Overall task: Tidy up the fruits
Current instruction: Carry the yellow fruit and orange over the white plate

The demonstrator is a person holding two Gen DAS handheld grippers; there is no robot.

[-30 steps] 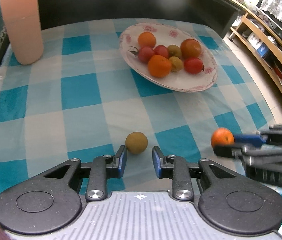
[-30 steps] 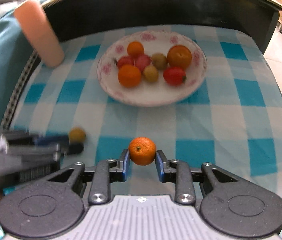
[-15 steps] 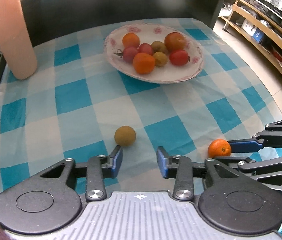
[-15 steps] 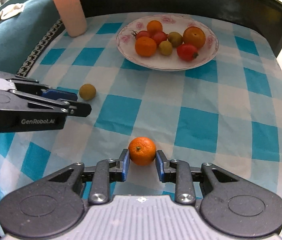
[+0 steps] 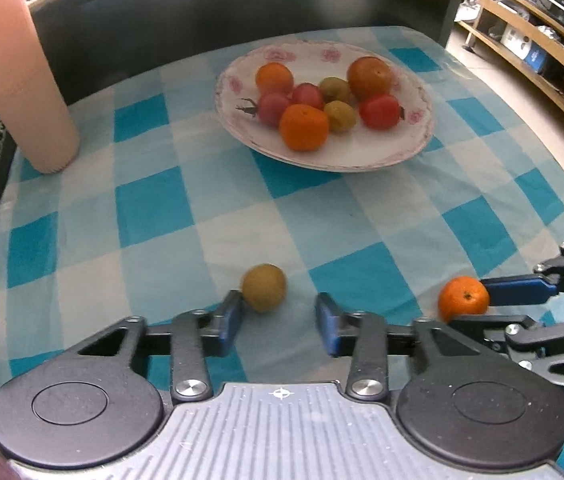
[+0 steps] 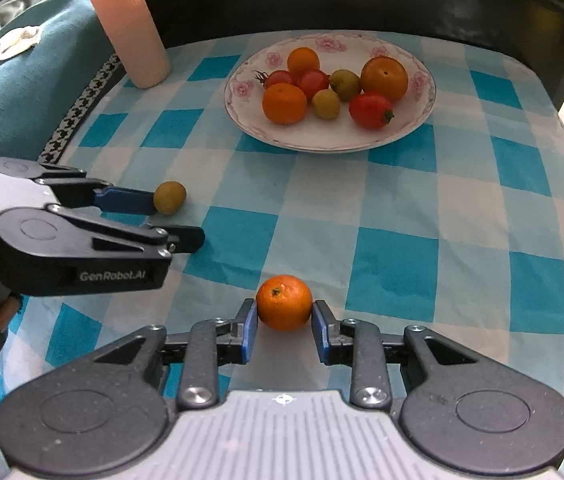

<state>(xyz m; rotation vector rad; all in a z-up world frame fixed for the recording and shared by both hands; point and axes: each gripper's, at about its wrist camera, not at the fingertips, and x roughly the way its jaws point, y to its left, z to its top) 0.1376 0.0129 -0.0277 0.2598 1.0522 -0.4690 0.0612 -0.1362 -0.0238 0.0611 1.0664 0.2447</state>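
A: Nearest first. What is the right claw [image 6: 284,328] doing?

B: Its blue pads sit on either side of the small orange [image 6: 284,307], touching or all but touching its flanks, so I judge it to be pinching the fruit. The orange rests on the checked cloth [image 6: 393,216] at the near edge of the tabletop, probably because the lift has not begun.

A: And the left claw [image 5: 278,322]?

B: Spread wide. The brown-green fruit [image 5: 264,287] lies just ahead of it, up against the left pad and well clear of the right one. It is off-centre, so the claw would need to shift left before closing, or the round fruit may roll away.

A: Why both at once?

B: These seem to be the last two loose fruits, one for each claw, so both can go in a single trip.

A: Go where?

B: The flowered plate [image 6: 421,120] farther back, I'd say. It already holds oranges, tomatoes and small green fruits, bunched toward its middle and far side. Its near rim is bare, a sensible landing spot.

A: Anything in the way?

B: A pink ribbed cylinder [image 5: 14,92] stands far left, well apart from the route.
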